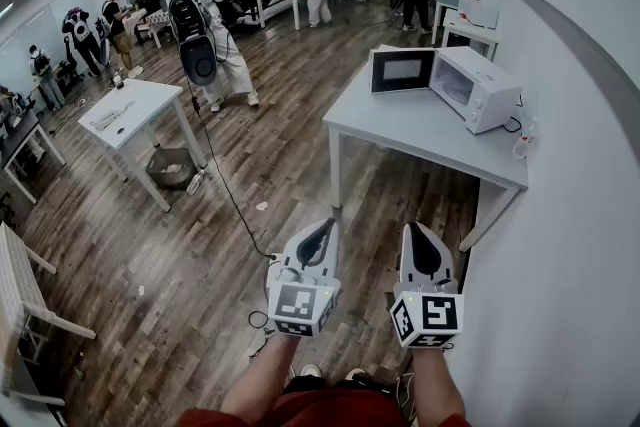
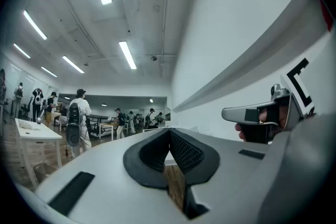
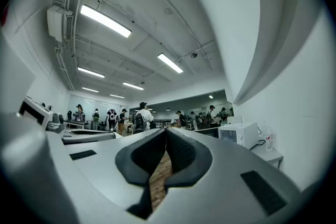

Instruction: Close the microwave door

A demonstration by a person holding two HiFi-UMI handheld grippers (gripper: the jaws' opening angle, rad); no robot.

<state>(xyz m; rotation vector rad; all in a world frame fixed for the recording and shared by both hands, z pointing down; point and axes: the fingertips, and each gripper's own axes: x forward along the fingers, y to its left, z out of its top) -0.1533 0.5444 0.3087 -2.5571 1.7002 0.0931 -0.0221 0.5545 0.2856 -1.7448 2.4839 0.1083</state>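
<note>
Left gripper (image 1: 326, 225) and right gripper (image 1: 415, 229) were both closed, empty, well apart from the desk (image 1: 400, 130); microwave (image 1: 478, 87) sat toward its far right corner, door (image 1: 402, 70) open, so a hard shove risked sliding it or a bounce-back.

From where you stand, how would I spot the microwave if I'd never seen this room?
Follow the white wall on the right to the grey table by it. The microwave is the white box on top. Unlike the small bottle beside it, it's big and its door hangs wide open.
</note>
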